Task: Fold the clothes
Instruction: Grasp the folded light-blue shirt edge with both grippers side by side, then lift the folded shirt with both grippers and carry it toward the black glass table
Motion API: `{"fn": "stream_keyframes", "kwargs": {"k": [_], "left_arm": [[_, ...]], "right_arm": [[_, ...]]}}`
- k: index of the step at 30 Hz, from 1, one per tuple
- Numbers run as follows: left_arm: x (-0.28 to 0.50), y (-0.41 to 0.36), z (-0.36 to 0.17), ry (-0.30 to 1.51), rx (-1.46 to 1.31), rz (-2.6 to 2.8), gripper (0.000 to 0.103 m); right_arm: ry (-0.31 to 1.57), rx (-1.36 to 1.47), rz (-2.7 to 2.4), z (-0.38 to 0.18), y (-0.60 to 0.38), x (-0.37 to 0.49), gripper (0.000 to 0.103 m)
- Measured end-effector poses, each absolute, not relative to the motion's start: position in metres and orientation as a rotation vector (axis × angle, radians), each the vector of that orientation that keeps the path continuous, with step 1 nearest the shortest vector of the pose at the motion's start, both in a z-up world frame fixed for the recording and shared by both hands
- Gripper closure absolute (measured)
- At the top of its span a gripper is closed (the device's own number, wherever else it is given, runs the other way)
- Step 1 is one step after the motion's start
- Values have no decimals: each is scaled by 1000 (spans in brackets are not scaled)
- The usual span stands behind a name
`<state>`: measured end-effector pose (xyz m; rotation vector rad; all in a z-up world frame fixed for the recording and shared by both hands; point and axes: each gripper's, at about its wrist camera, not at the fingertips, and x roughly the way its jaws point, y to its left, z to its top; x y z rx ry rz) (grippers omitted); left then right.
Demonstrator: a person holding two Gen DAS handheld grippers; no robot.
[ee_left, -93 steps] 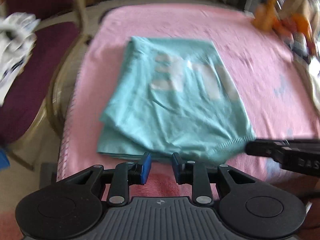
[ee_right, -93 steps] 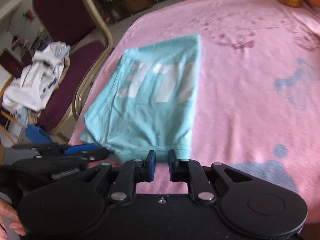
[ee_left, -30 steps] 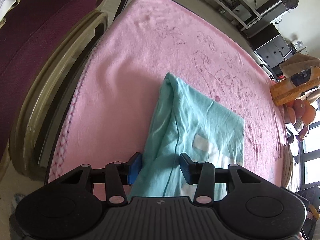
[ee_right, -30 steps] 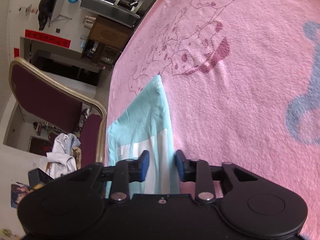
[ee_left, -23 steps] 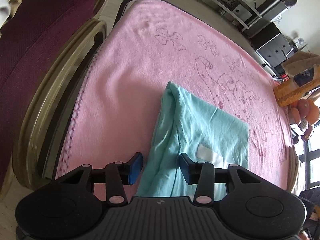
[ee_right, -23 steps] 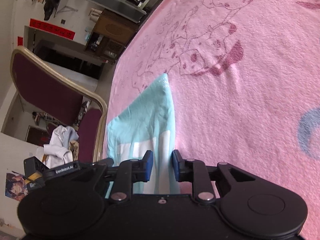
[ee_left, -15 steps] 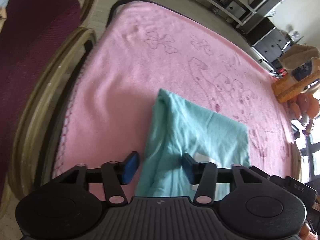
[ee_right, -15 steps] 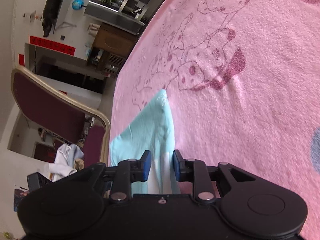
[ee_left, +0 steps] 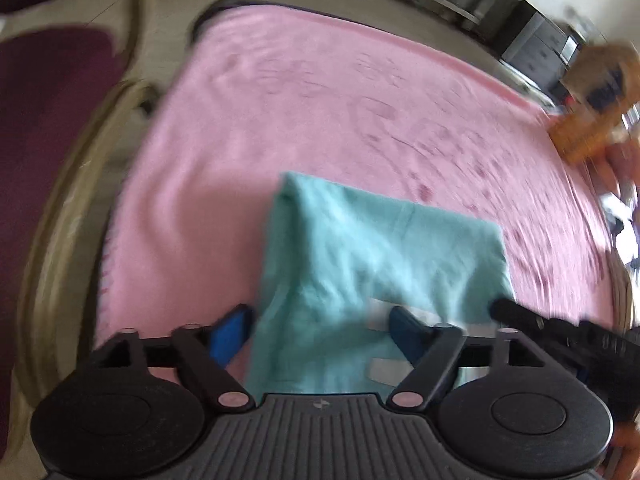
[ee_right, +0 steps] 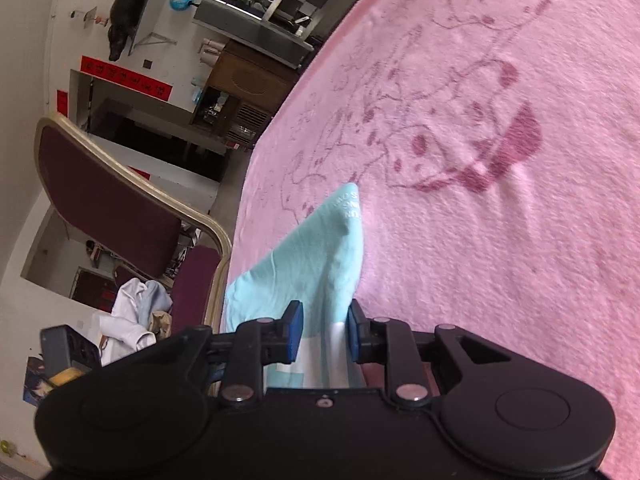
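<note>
While the left gripper point(ee_left: 320, 326) stands spread wide over the teal shirt point(ee_left: 360, 264), the right gripper point(ee_right: 322, 336) has a fold of it between slightly parted fingers. Folded, the shirt lies on a pink blanket point(ee_left: 280, 112), beside a maroon chair point(ee_right: 108, 196). Both tools point low across the cloth.

Light: bright, soft daylight in both views, no strong glare.
Blur: the left wrist view is smeared by motion, most at the far edge and right side; the pink blanket point(ee_left: 320, 92) pattern is hard to read there.
Sharpness: the right wrist view is clear; small print on the teal shirt point(ee_right: 320, 264) shows.
Shadows: soft shadow left of the shirt in the left view.
Distortion: fisheye bending; dark corners.
</note>
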<state>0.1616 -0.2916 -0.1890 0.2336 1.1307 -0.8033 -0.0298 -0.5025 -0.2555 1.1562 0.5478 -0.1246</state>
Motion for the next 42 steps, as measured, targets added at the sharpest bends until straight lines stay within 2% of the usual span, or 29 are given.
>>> {"fn": "stream_keyframes", "kwargs": {"k": [1, 2, 3, 4, 5, 6, 8, 9, 12, 19, 25, 30, 35, 42], "left_arm": [[156, -296, -188, 1105, 266, -814, 33], [150, -300, -187, 1080, 299, -824, 42], [148, -299, -187, 1071, 301, -827, 47], [147, -298, -186, 1066, 296, -829, 55], [146, -296, -186, 1061, 292, -831, 64], [146, -295, -185, 1057, 283, -829, 68], [146, -291, -184, 1049, 262, -822, 85], [143, -291, -182, 1039, 254, -817, 88], [127, -289, -173, 970, 272, -804, 89], [54, -263, -124, 680, 331, -781, 90], [-22, -236, -75, 442, 315, -788, 89], [-77, -249, -30, 314, 234, -890, 89], [-126, -297, -17, 278, 203, -1007, 89], [-179, -411, -35, 376, 240, -1188, 88]], "right_arm": [[546, 1157, -129, -256, -502, -29, 83], [547, 1157, -136, -256, -502, -28, 85], [555, 1153, -151, -257, -502, -28, 95], [558, 1150, -163, -258, -501, -28, 98], [556, 1150, -169, -258, -500, -28, 98], [557, 1137, -178, -258, -499, -28, 98], [568, 1076, -202, -251, -492, -25, 98], [578, 1027, -219, -246, -486, -23, 97], [603, 910, -267, -232, -471, -20, 97], [561, 843, -273, -183, -446, -51, 97], [450, 695, -265, -116, -416, -107, 97], [263, 549, -359, -62, -414, -176, 97], [141, 494, -490, -33, -437, -251, 97], [138, 516, -685, -39, -505, -332, 97]]}}
